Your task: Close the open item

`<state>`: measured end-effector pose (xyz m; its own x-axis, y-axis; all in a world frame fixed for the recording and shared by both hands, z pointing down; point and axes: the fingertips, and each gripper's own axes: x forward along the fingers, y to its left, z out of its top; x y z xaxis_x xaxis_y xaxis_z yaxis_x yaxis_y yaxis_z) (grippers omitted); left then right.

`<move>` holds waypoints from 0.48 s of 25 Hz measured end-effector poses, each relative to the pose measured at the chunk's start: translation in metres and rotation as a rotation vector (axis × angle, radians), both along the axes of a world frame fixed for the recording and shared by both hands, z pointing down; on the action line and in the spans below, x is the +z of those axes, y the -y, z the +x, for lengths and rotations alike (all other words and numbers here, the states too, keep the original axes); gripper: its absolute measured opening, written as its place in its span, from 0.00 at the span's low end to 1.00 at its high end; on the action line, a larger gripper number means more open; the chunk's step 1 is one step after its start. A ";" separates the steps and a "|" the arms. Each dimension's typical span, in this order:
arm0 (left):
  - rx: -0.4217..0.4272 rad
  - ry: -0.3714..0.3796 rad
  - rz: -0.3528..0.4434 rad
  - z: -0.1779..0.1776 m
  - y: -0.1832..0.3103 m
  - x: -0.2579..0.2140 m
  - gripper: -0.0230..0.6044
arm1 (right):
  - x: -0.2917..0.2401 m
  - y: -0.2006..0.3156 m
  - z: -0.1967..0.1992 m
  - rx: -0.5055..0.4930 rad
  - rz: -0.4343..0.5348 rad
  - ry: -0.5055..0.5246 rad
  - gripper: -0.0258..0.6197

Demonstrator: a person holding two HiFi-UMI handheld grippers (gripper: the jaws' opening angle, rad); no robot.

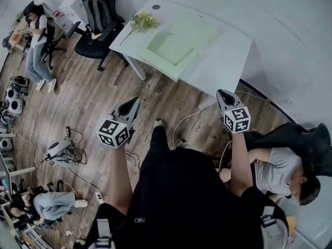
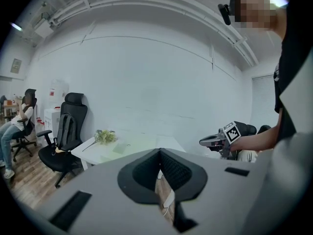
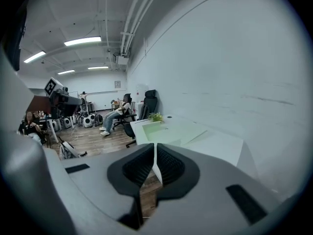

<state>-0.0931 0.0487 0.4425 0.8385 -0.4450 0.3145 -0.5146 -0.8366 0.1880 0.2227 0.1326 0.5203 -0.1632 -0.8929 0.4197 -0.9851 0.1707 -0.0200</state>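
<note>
L gripper (image 1: 136, 100) and R gripper (image 1: 222, 92) are both sitting w/ jaws together, gripping nothing, hovering over the wood floor (image 1: 88, 97). Pale green flat item (image 1: 179, 40) is lying on the white table (image 1: 228, 56), far from both. Flowers (image 1: 142, 21) are lying at the table's far-left end, black chair (image 1: 98, 14) standing just left.

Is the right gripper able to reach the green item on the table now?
Probably not yet: the right gripper hangs over the floor, short of the table, and the green item lies further in. Nothing blocks the way.
</note>
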 end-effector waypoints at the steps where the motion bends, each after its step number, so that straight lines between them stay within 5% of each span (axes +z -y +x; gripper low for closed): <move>1: 0.008 -0.002 0.004 0.001 0.007 0.000 0.04 | -0.001 0.004 0.001 0.009 0.000 -0.003 0.06; 12: 0.101 -0.037 -0.006 0.014 0.108 0.007 0.04 | -0.004 0.057 0.011 0.114 -0.035 -0.054 0.06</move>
<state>-0.0789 -0.0594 0.4500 0.8901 -0.3555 0.2851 -0.4199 -0.8828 0.2103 0.2332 0.0761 0.5159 -0.0377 -0.8890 0.4563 -0.9979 0.0573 0.0292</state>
